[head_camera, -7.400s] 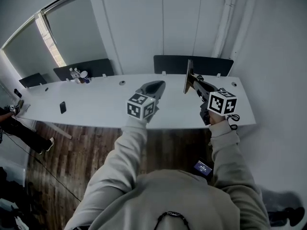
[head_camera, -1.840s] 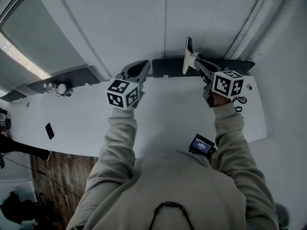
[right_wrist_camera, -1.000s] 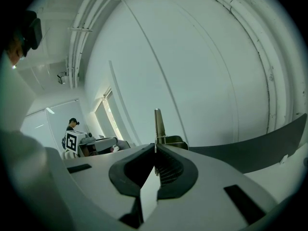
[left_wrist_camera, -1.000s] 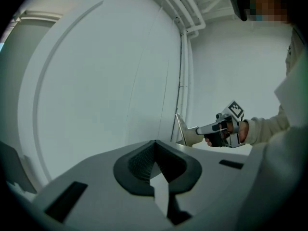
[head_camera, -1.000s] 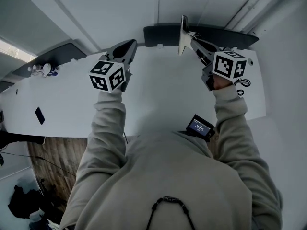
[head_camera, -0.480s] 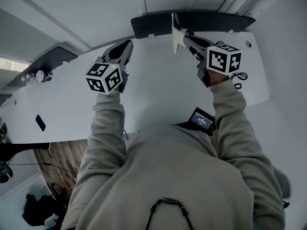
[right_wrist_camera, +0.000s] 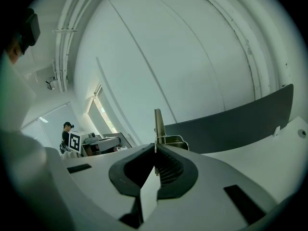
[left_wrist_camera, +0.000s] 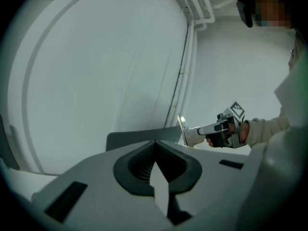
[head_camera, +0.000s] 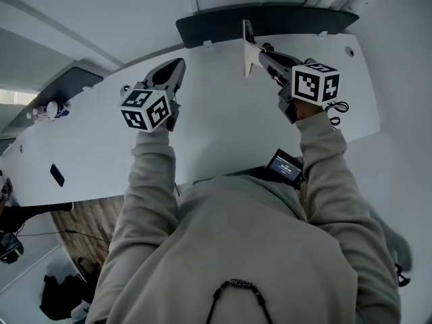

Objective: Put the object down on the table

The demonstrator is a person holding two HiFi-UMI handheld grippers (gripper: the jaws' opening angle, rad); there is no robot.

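Observation:
My right gripper (head_camera: 262, 52) is shut on a thin flat metal piece (head_camera: 248, 44), held upright on edge above the far part of the white table (head_camera: 223, 117). In the right gripper view the piece (right_wrist_camera: 157, 124) stands straight up from the closed jaw tips (right_wrist_camera: 155, 150). My left gripper (head_camera: 178, 67) hovers over the table to the left, shut with nothing in it. The left gripper view shows its jaws (left_wrist_camera: 154, 143) meeting at the tip, and across the table the right gripper (left_wrist_camera: 191, 131) with the metal piece (left_wrist_camera: 181, 127).
A dark panel (head_camera: 270, 17) runs along the table's far edge against the white wall. A phone (head_camera: 57, 175) and some bottles (head_camera: 51, 109) lie far left on the table. A small screen device (head_camera: 284, 167) hangs at the person's chest. Wooden floor (head_camera: 77, 218) shows below left.
The head view has tilted further over the table, so both grippers now sit over its surface. The right gripper still holds the metal piece upright; the left stays shut.

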